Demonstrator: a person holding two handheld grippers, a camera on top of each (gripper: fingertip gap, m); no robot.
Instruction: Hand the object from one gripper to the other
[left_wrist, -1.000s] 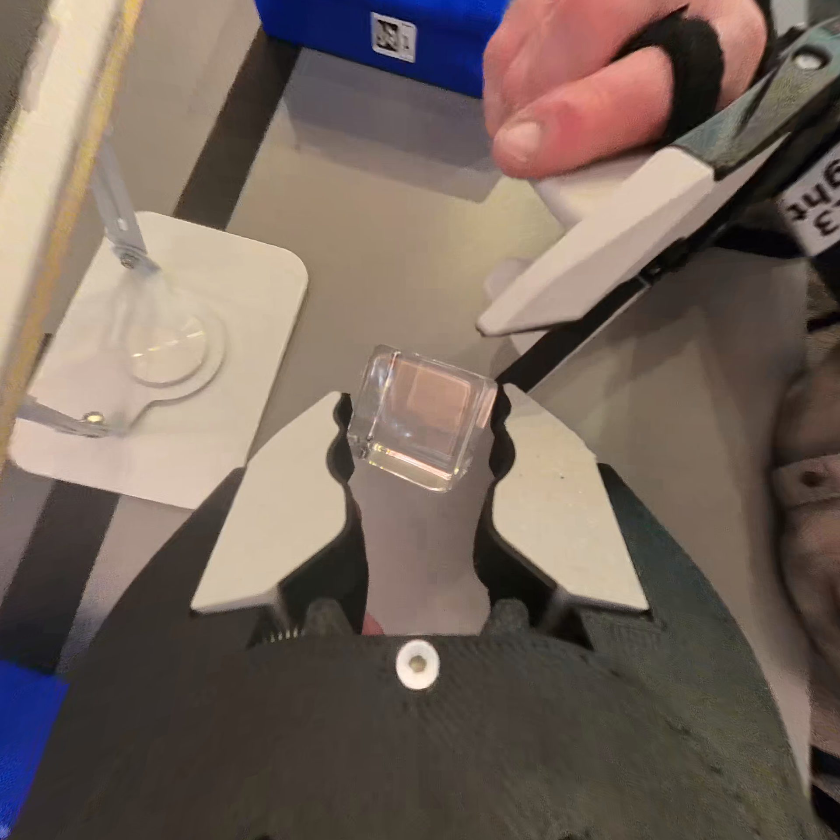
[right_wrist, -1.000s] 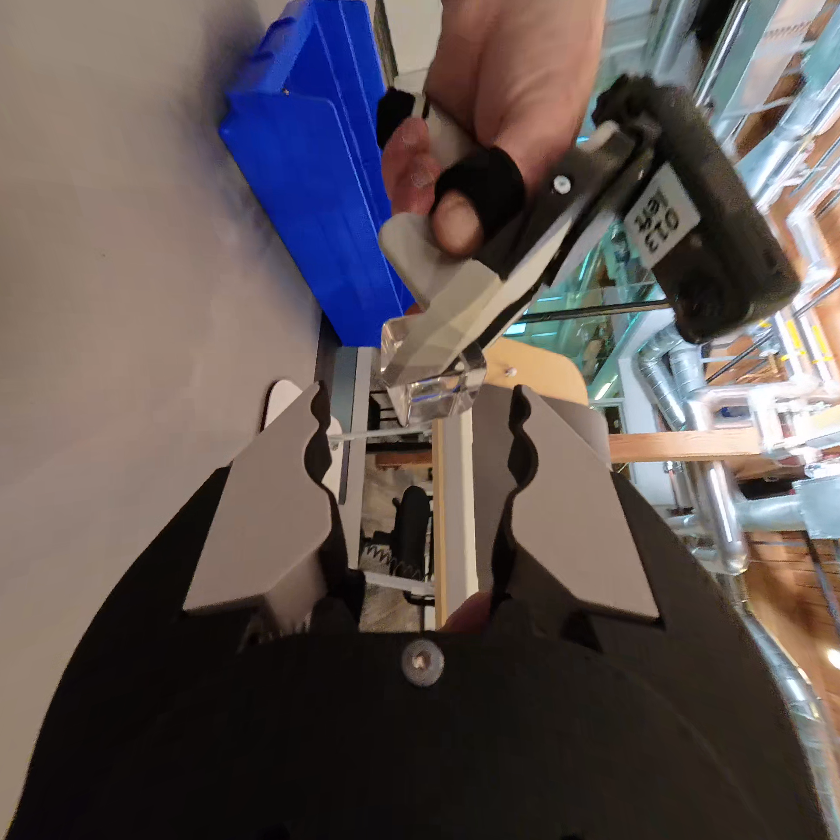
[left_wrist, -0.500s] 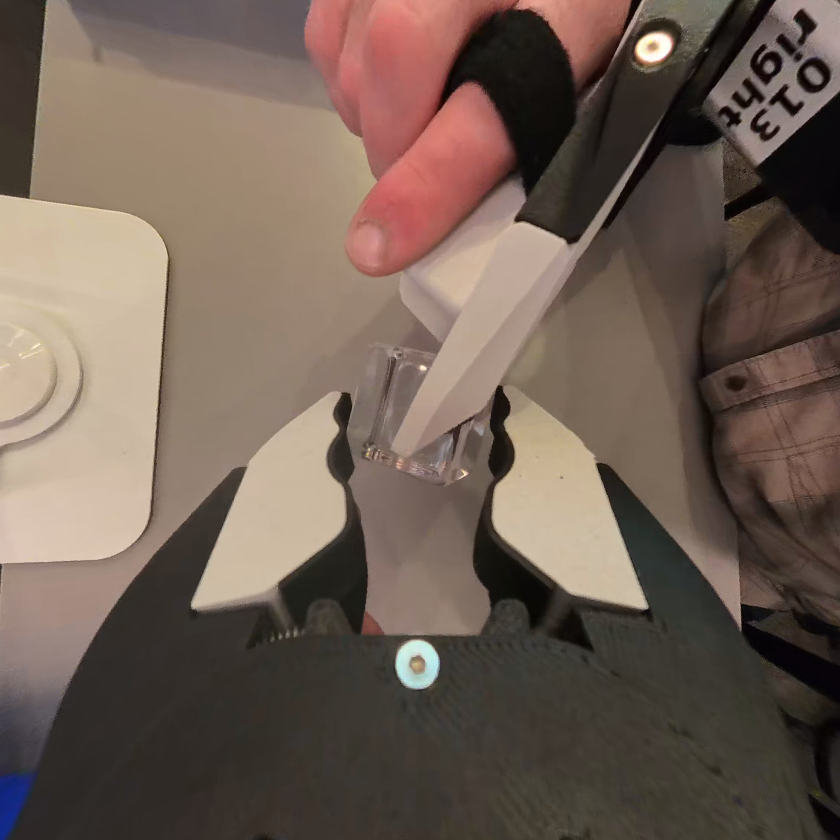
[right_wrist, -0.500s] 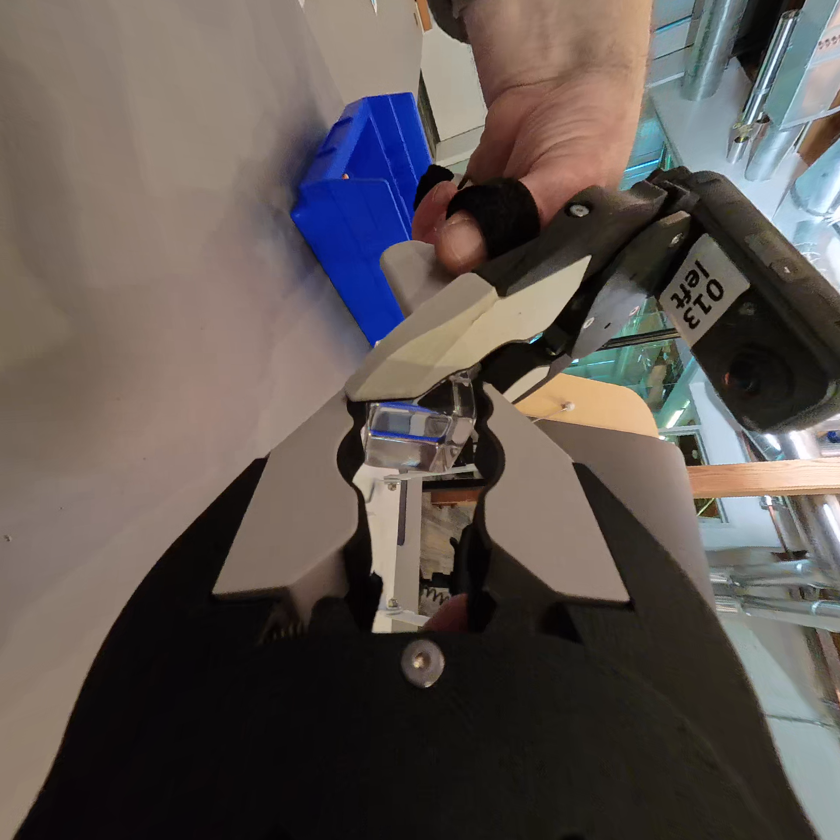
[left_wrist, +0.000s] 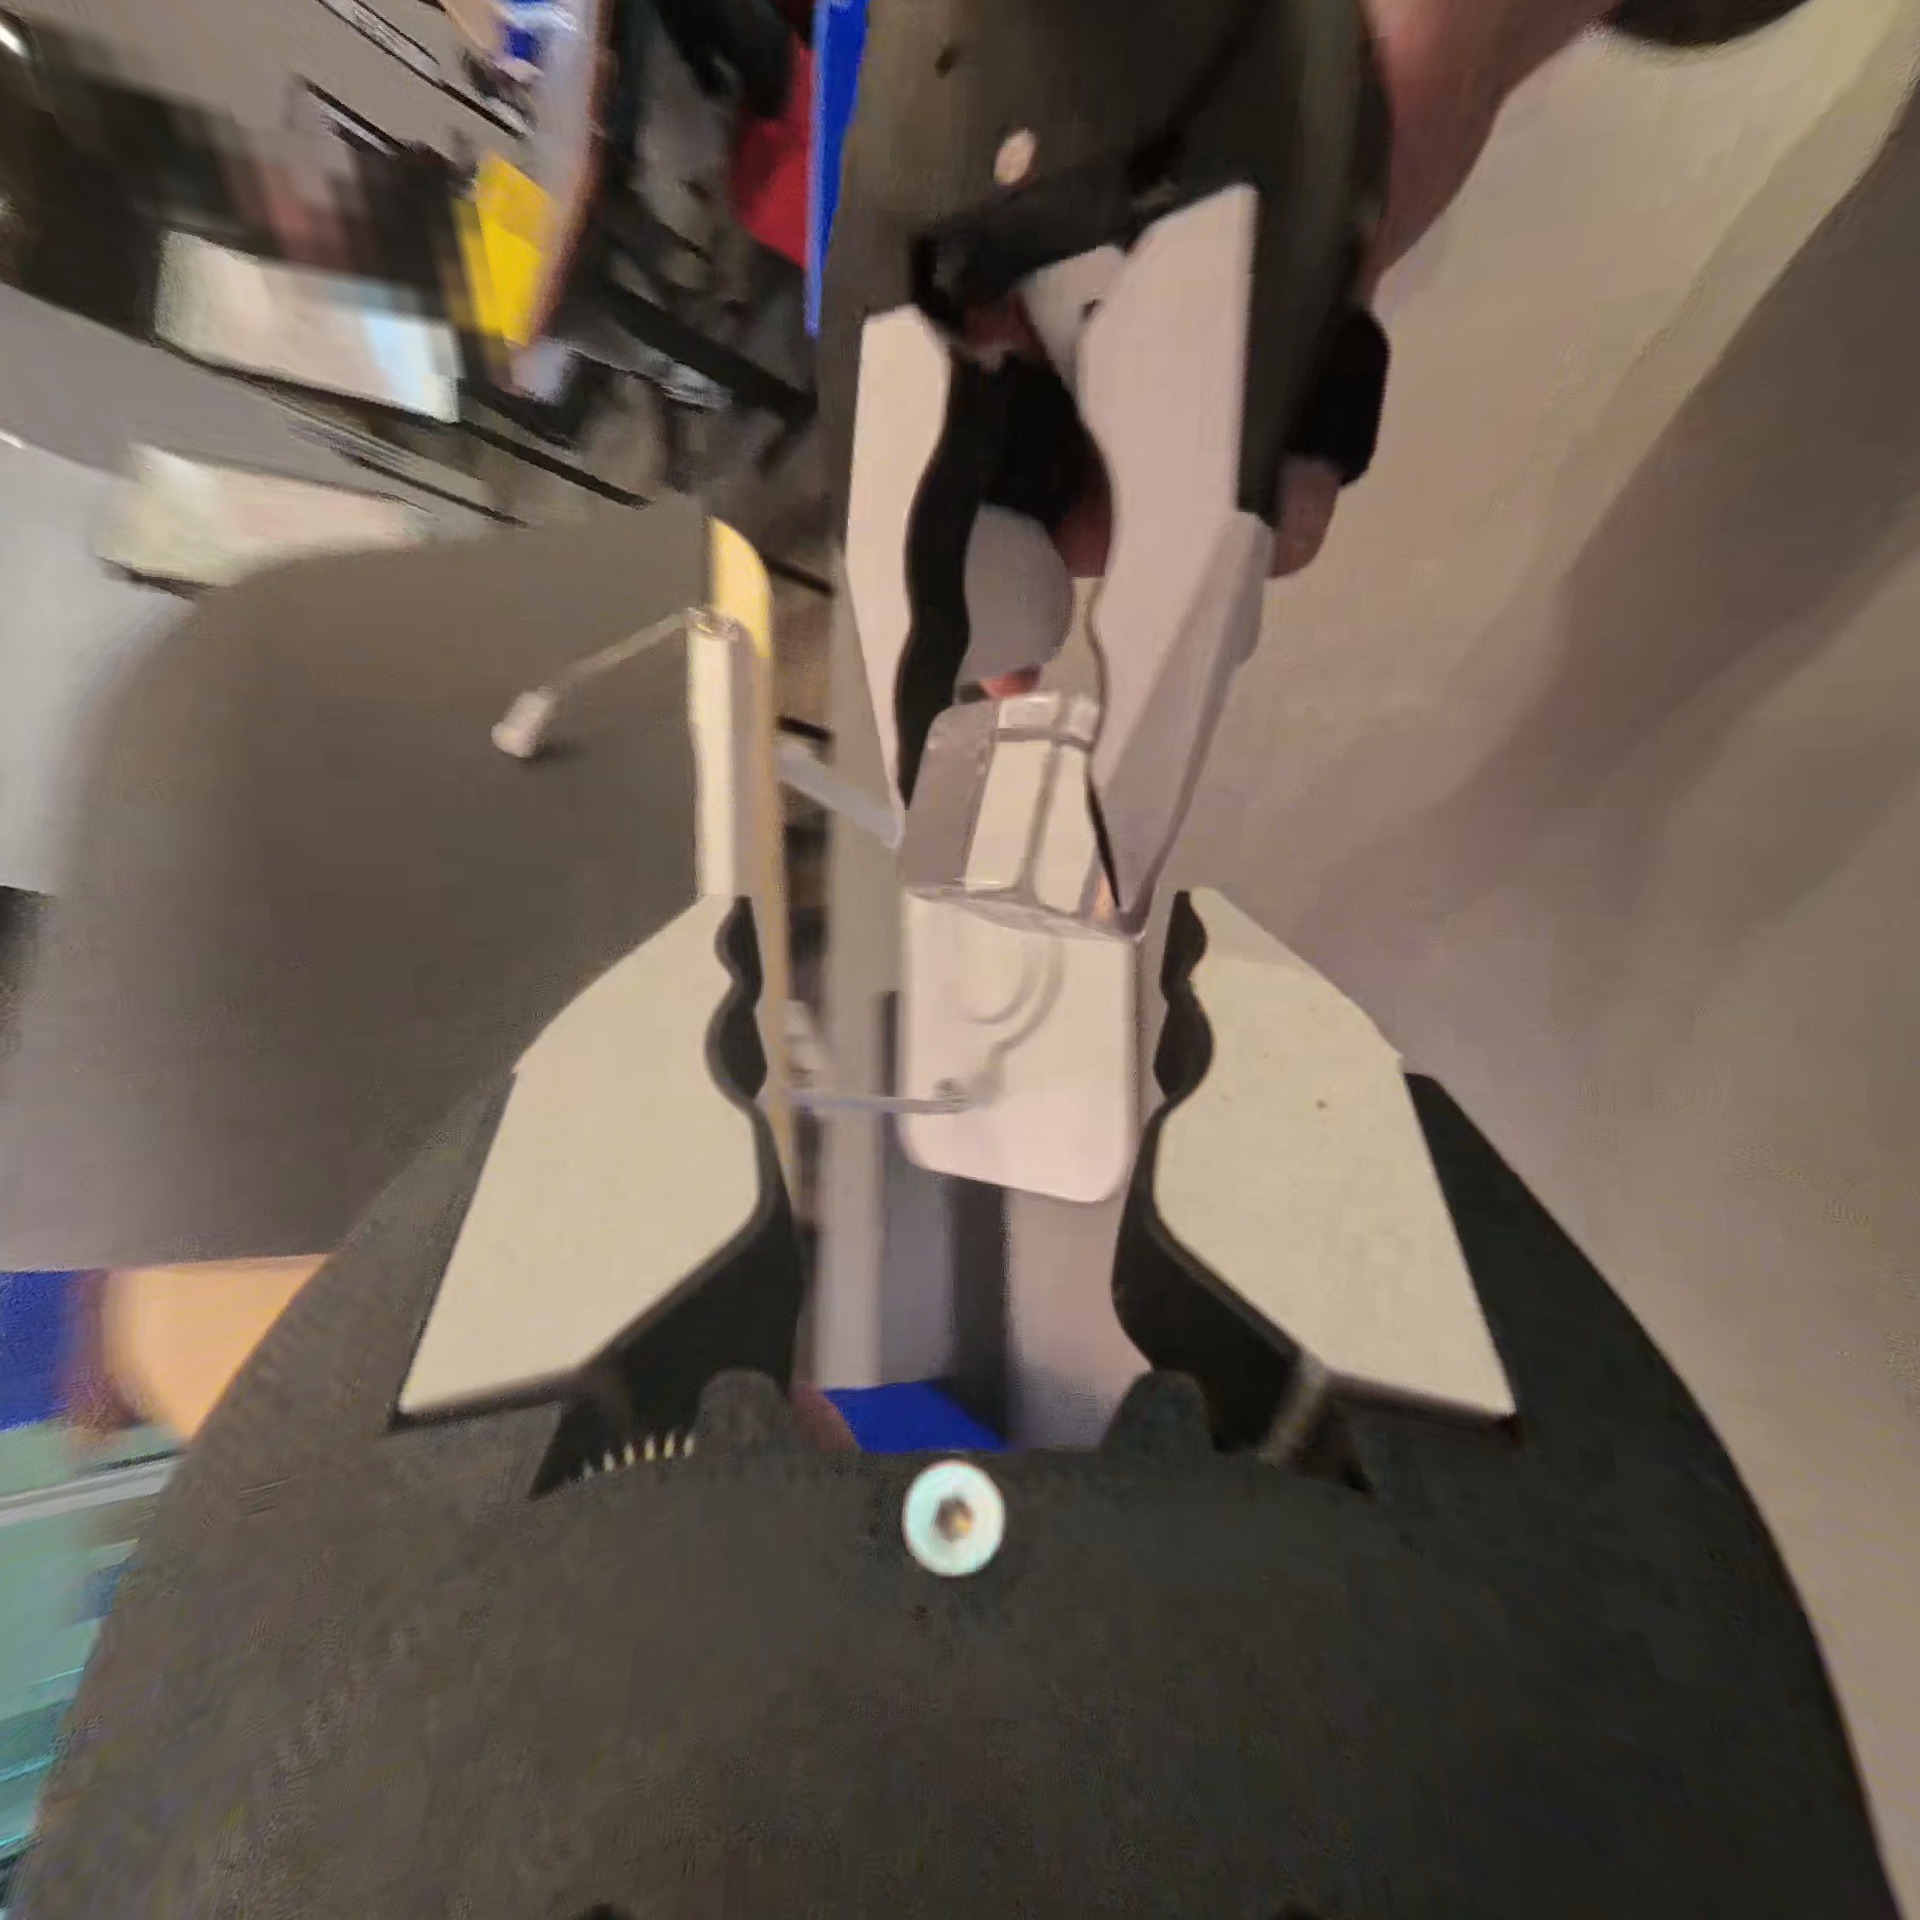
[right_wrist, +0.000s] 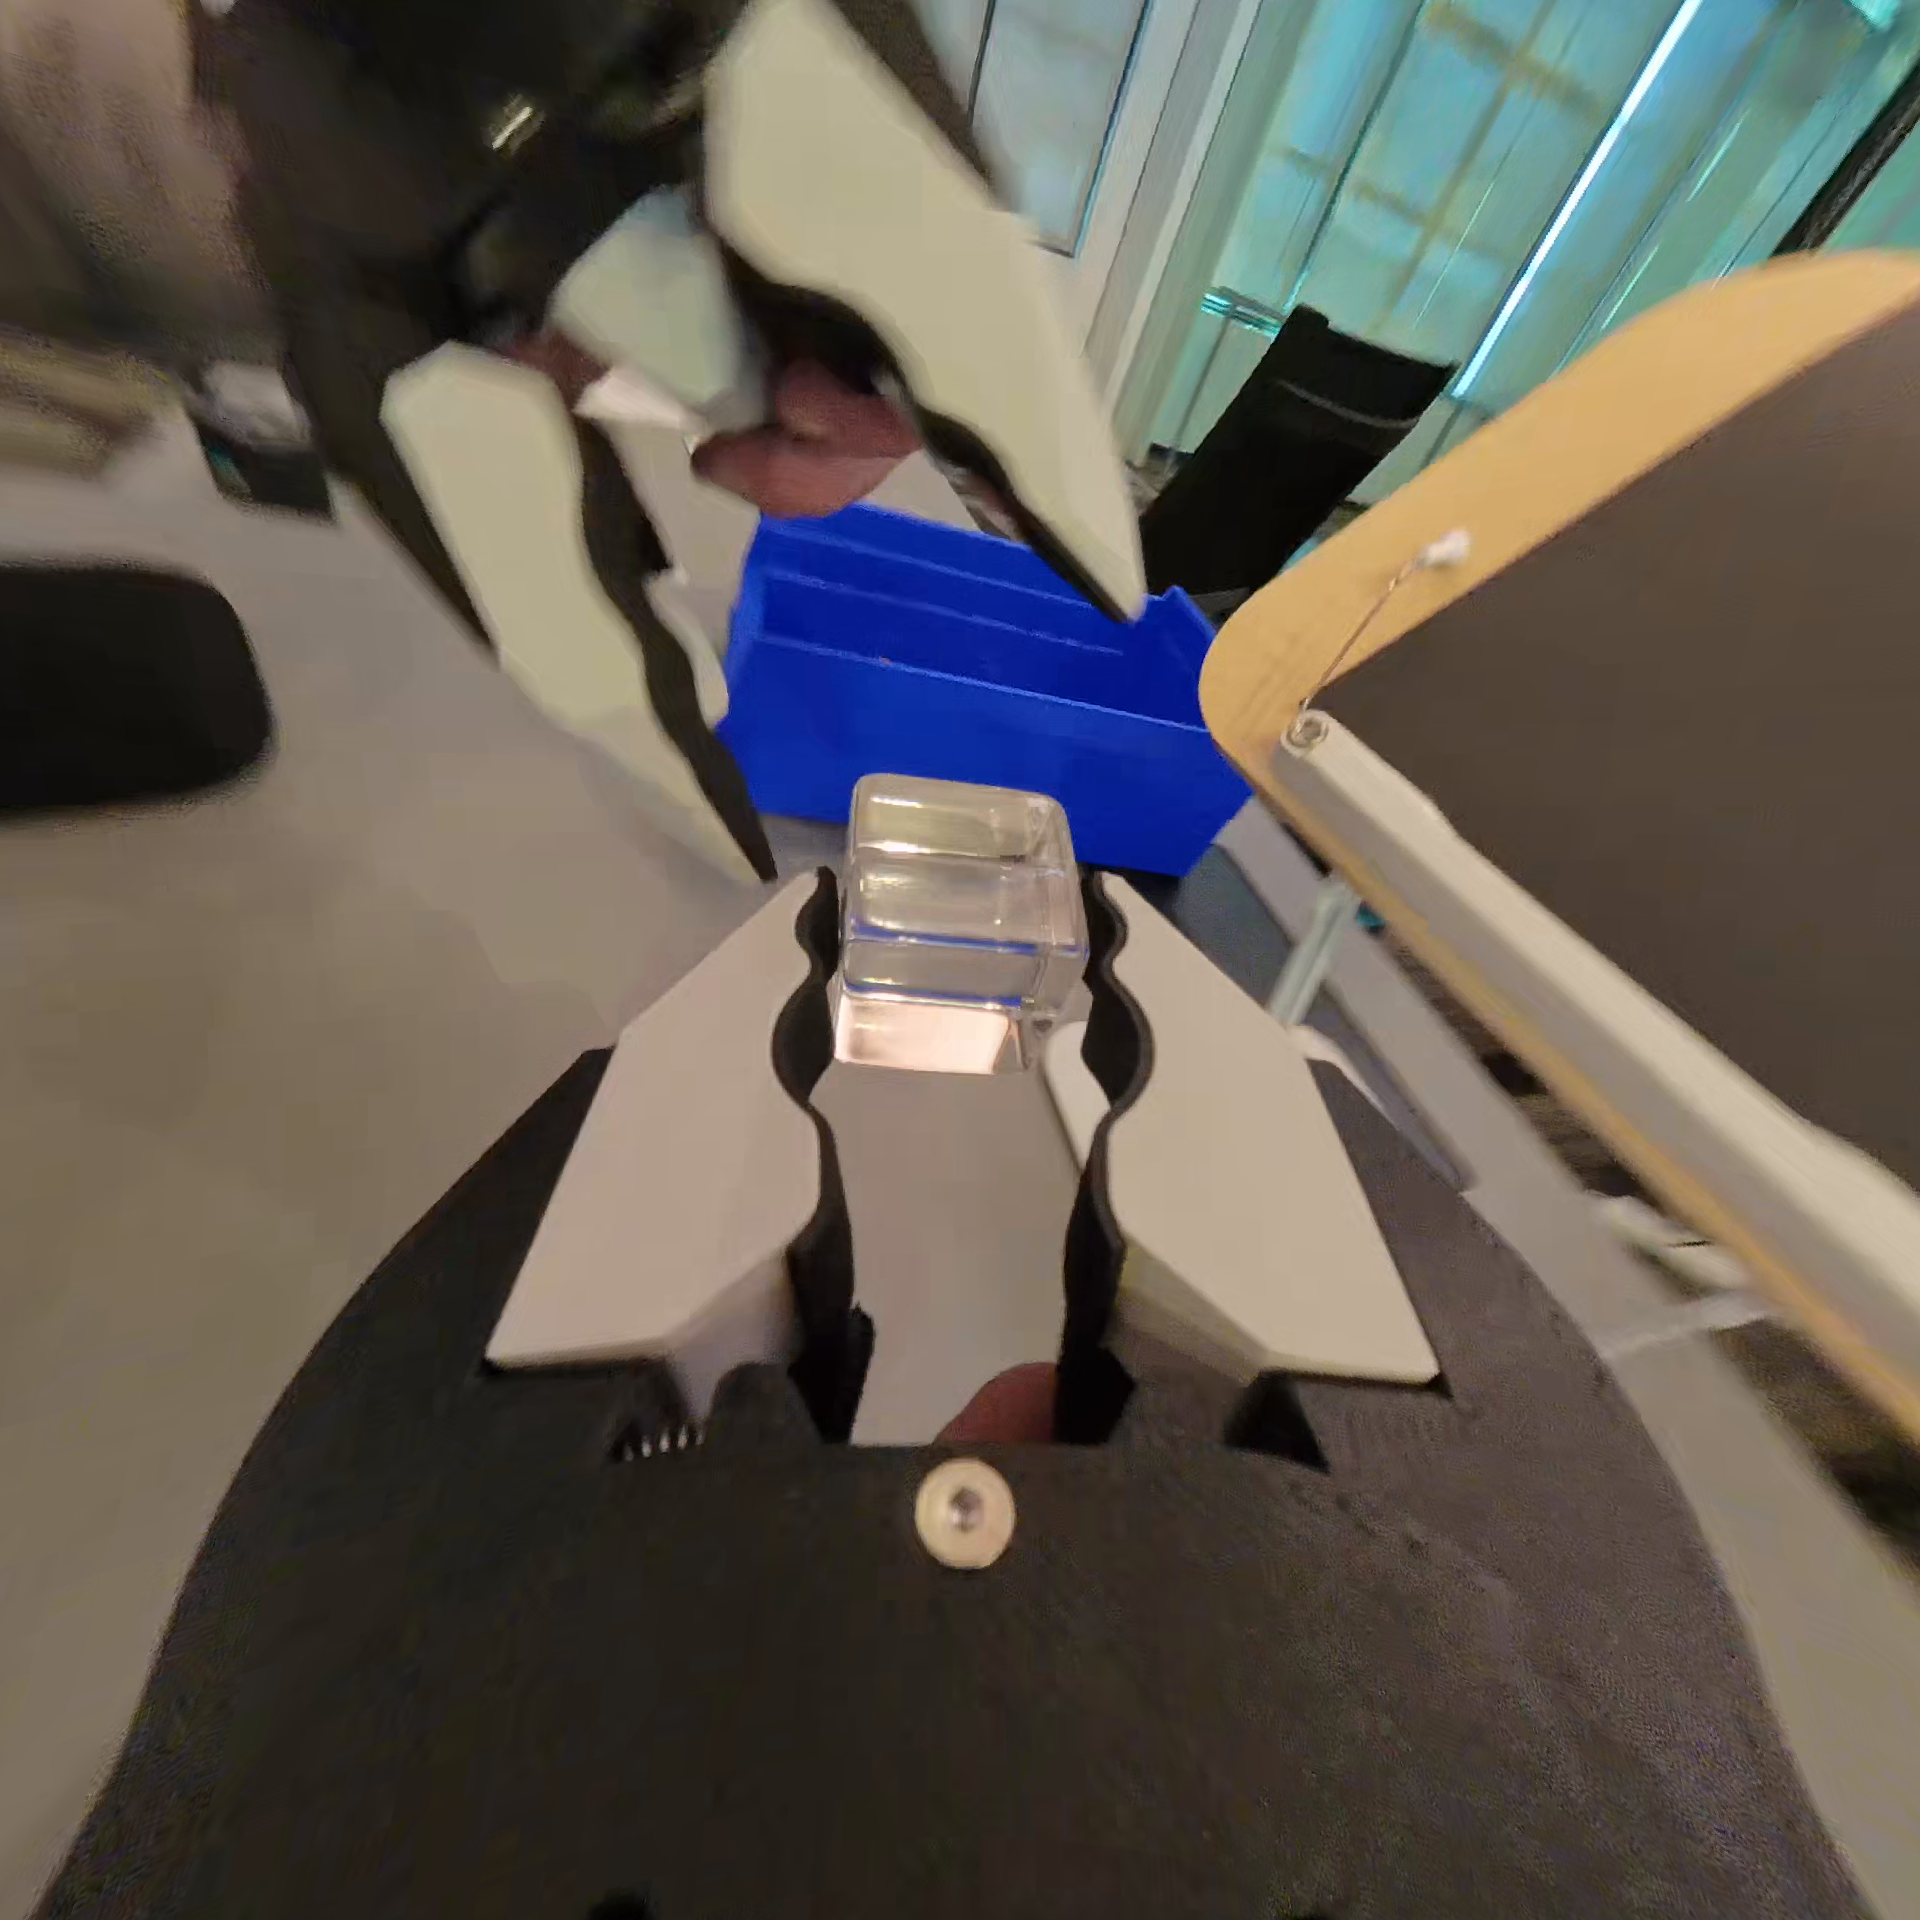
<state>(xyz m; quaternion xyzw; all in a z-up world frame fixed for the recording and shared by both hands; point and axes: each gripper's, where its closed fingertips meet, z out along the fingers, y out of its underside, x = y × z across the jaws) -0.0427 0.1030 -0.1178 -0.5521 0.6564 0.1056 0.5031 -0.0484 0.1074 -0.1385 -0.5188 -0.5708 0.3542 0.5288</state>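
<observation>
A clear plastic cube (right_wrist: 961, 925) sits between the fingertips of my right gripper (right_wrist: 961, 883), which is shut on it and holds it in the air. In the left wrist view my left gripper (left_wrist: 961, 925) is open and empty. Just ahead of it, the right gripper (left_wrist: 1013, 852) points toward me with the cube (left_wrist: 1003, 810) at its tips. In the right wrist view the left gripper's pale fingers (right_wrist: 582, 623) stand spread apart just beyond the cube, not touching it. Both views are blurred by motion.
A blue bin (right_wrist: 987, 707) stands on the grey table (right_wrist: 260, 987) behind the cube. A dark panel with a wooden edge (right_wrist: 1662, 623) rises at the right. A white plate with a round recess (left_wrist: 1018, 1060) lies on the table beyond my left gripper.
The cube has passed from the left gripper to the right. The right jaws closed on it, then the left jaws opened and drew back. Both cameras swung round.
</observation>
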